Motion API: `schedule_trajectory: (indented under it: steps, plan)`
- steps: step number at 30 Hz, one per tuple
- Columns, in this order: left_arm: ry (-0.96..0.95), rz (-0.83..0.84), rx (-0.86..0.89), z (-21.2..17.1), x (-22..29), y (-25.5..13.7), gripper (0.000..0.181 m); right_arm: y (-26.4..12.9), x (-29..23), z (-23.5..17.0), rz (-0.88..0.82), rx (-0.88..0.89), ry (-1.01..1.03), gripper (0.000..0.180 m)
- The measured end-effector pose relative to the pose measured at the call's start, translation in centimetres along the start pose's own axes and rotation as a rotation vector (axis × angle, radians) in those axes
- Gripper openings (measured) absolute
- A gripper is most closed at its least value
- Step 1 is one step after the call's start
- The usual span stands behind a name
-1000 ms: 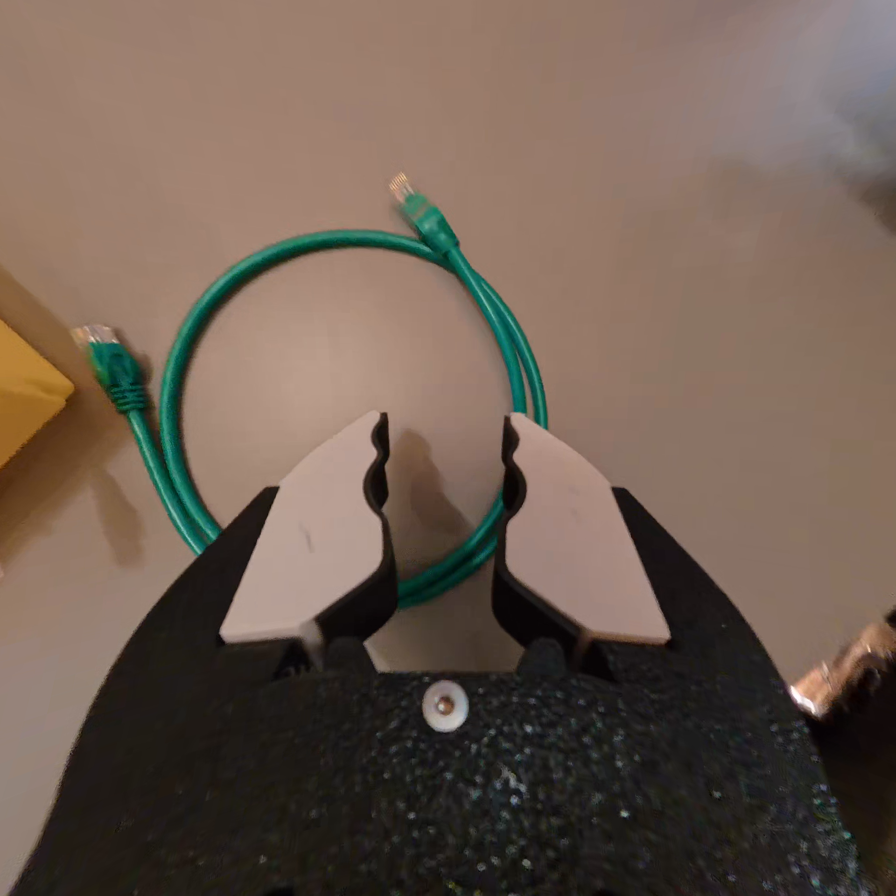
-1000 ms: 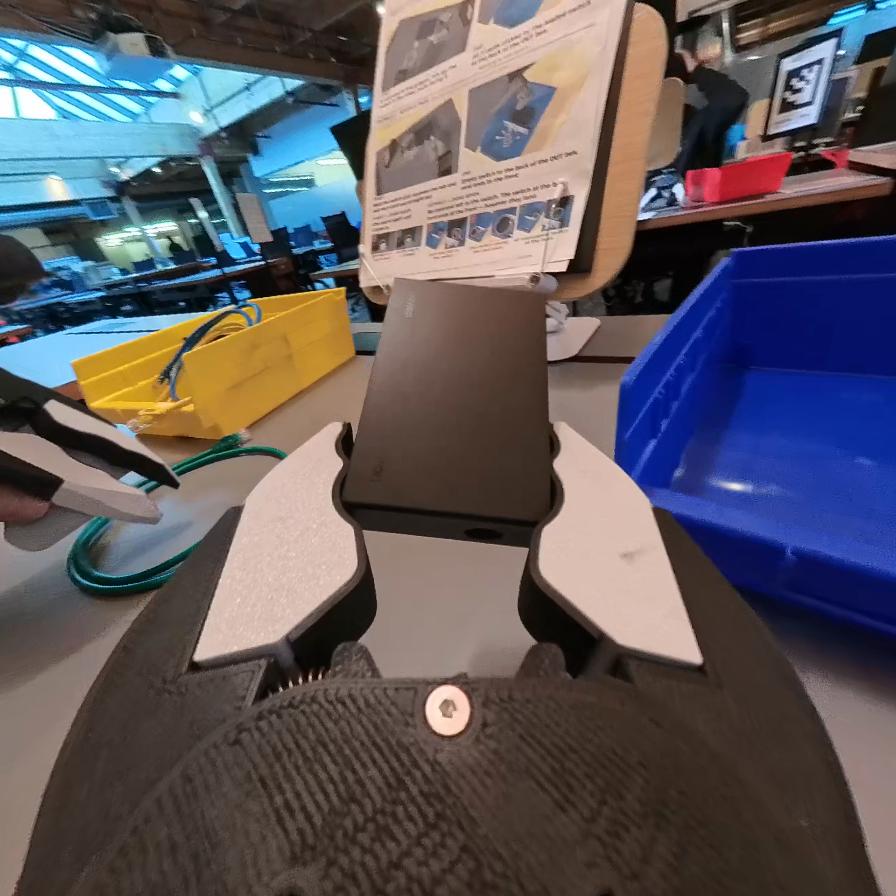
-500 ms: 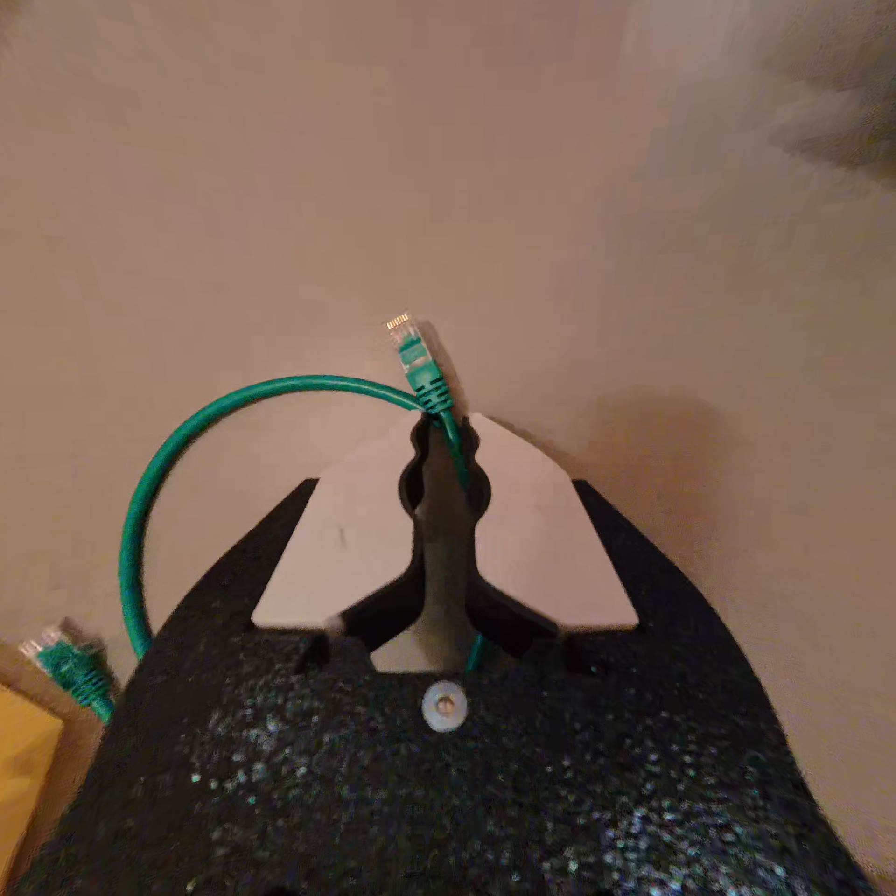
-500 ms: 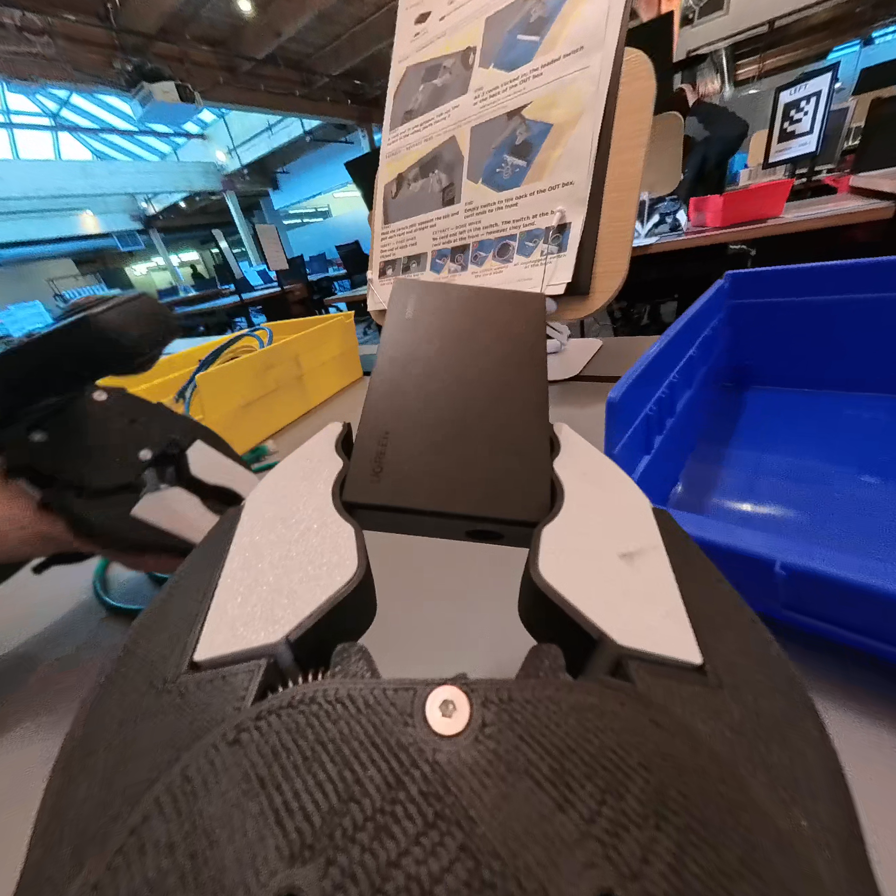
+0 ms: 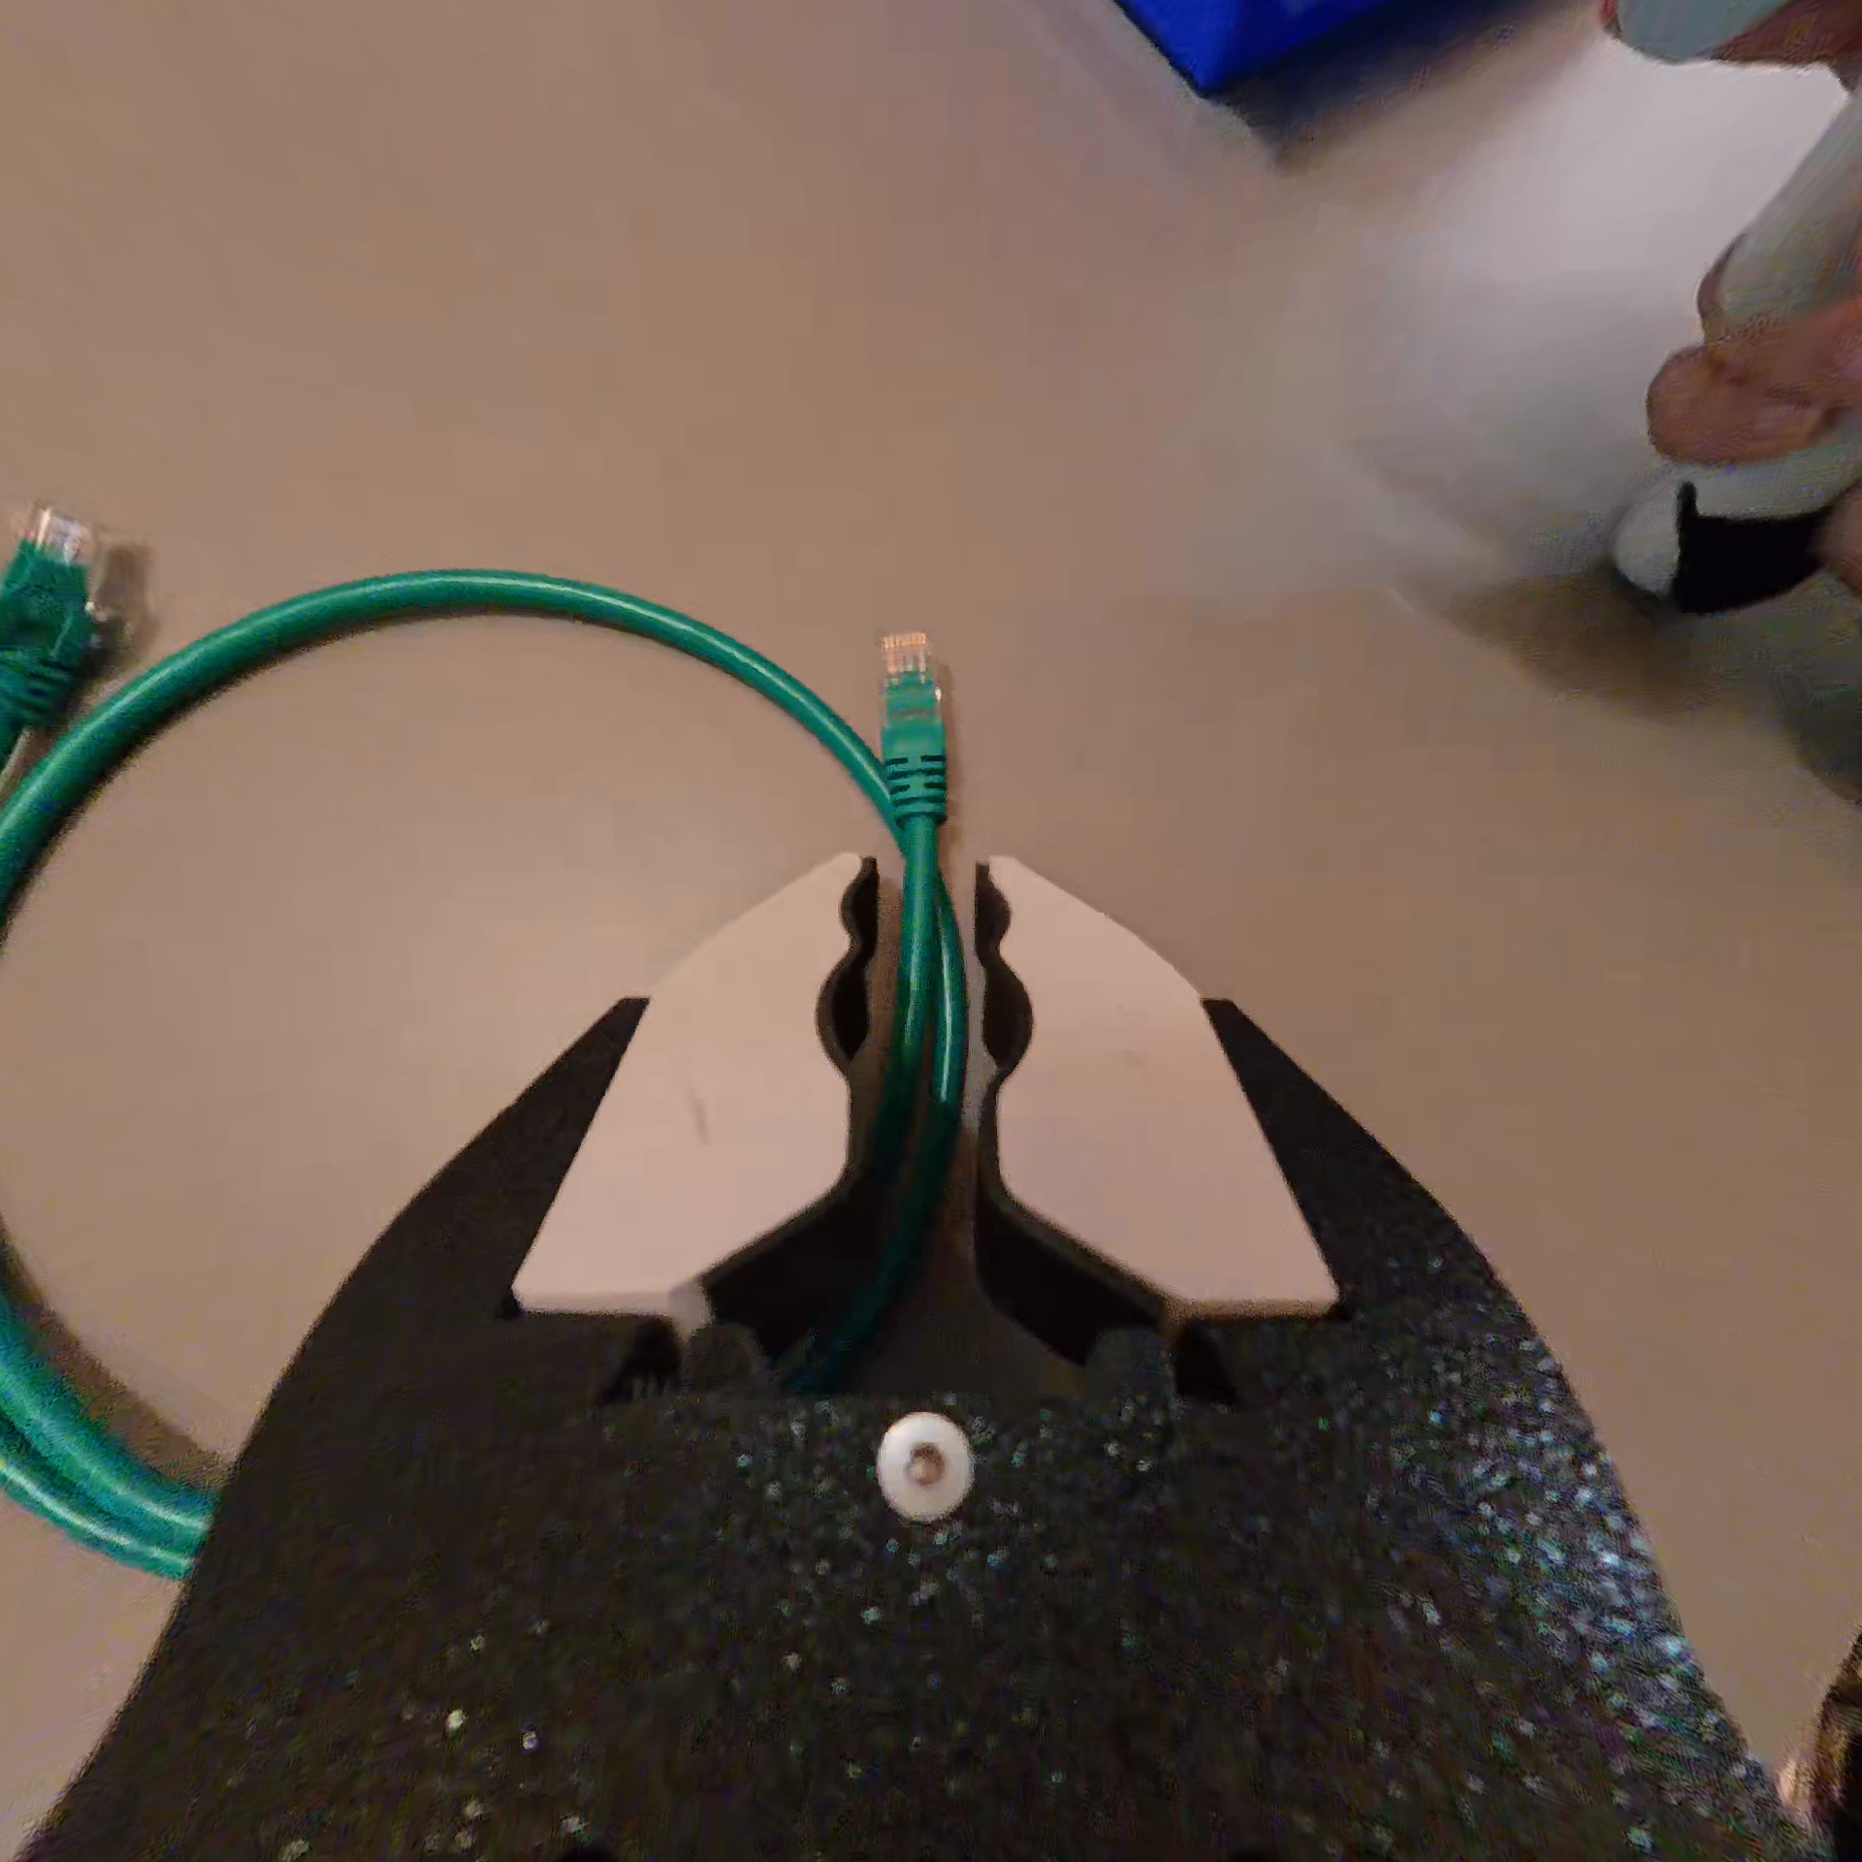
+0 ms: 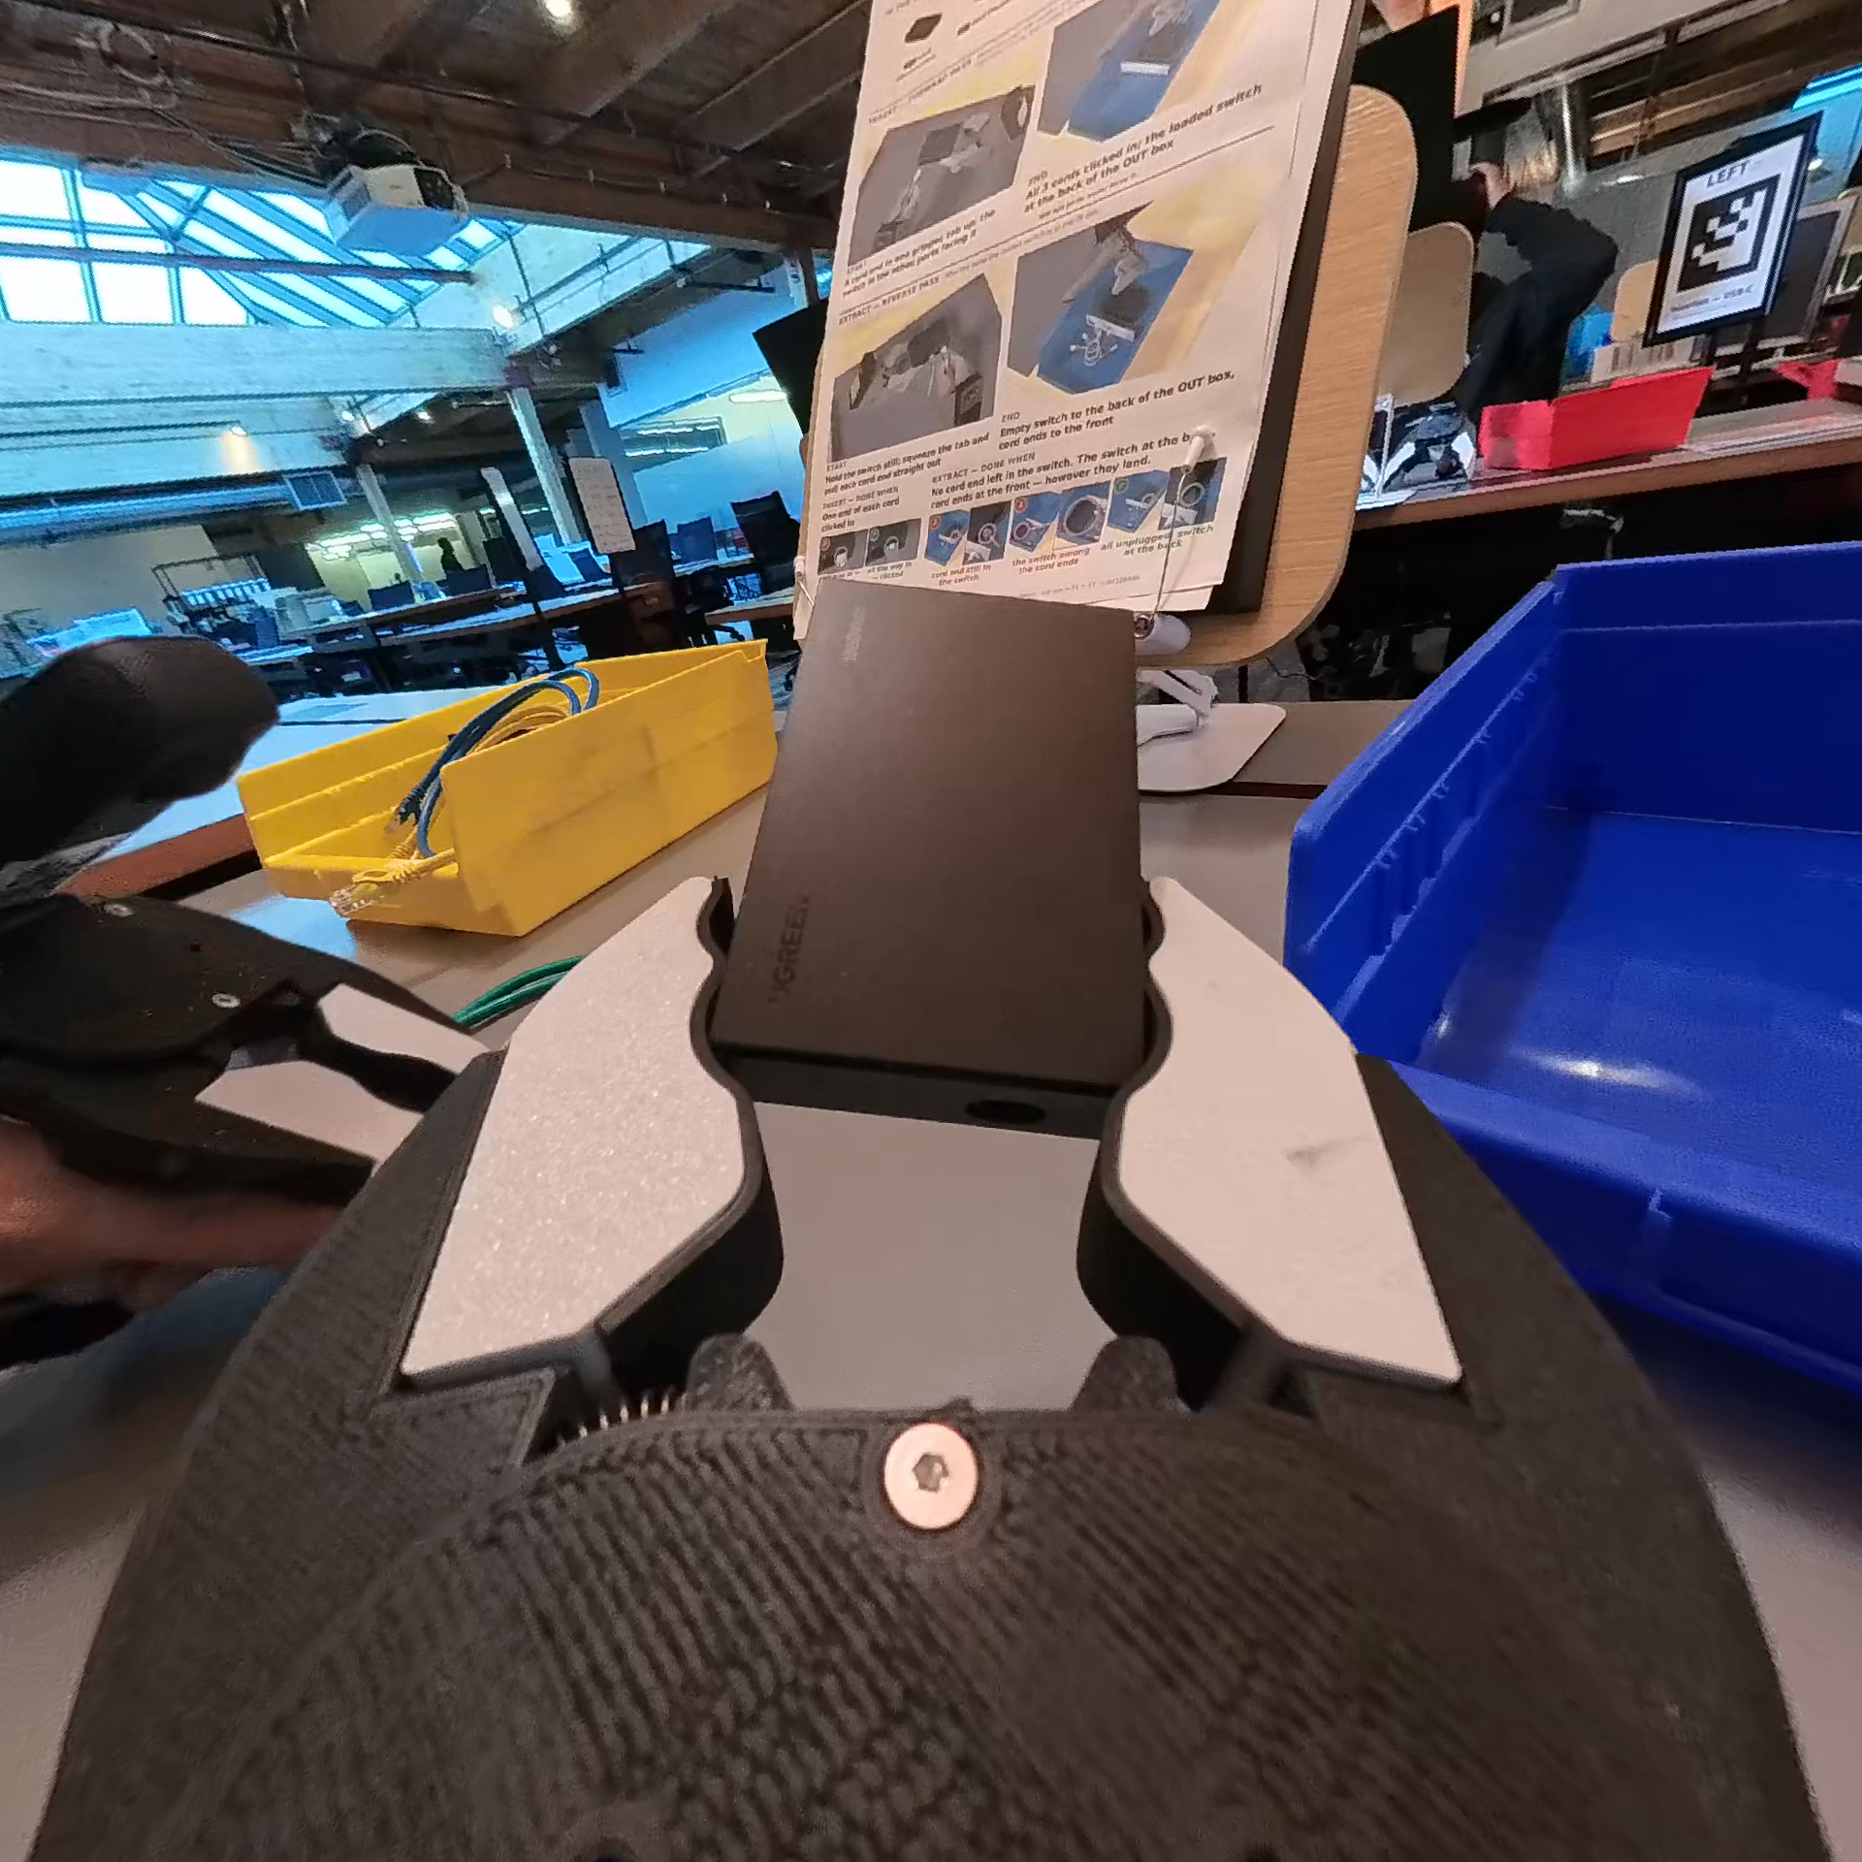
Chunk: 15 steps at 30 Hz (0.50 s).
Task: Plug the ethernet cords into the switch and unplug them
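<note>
A green ethernet cord lies looped on the tan table. My left gripper is shut on two strands of it just behind one plug, which points forward past the fingertips. The cord's other plug lies at the far left. My right gripper is shut on a black switch and holds it by its near end, tilted up off the table. The left gripper and a bit of the green cord also show at the left of the right wrist view.
A yellow bin with blue and yellow cords stands at the back left. A large blue bin stands on the right. An instruction sheet on a stand is behind the switch. A hand with the other gripper shows at the upper right of the left wrist view.
My left gripper moved forward over the loop to the cord behind its plug and closed on it. My right gripper kept hold of the switch, nearly still.
</note>
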<state>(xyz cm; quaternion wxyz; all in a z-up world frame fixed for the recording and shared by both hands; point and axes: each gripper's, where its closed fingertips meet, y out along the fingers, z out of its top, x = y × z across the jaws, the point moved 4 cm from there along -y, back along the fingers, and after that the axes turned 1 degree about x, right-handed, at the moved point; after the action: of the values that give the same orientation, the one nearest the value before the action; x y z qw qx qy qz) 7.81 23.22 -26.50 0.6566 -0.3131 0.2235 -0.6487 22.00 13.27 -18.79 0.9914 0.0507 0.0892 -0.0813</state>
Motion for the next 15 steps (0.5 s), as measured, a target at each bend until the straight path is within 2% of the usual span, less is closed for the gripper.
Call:
schedule_trajectory:
  steps: [3,6,8,13,15]
  plan:
    - [-0.049,0.058,0.0,0.0,0.0,0.4,0.016,0.0,-0.1,0.0,0.002,-0.003,-0.005,0.075]
    - [-0.021,0.1,-0.006,-0.1,0.1,0.7,0.01,0.1,-0.2,-0.1,0.007,-0.007,-0.01,0.075]
    - [0.036,0.111,0.013,-0.1,0.3,0.8,0.005,0.1,-0.3,-0.1,0.015,-0.011,-0.014,0.075]
    - [0.186,0.138,0.059,0.2,1.2,0.1,0.005,0.3,-0.5,-0.3,0.03,-0.029,-0.02,0.075]
    - [0.261,0.178,0.022,0.4,1.7,-0.9,0.005,0.3,-0.7,-0.4,0.033,-0.041,-0.031,0.075]
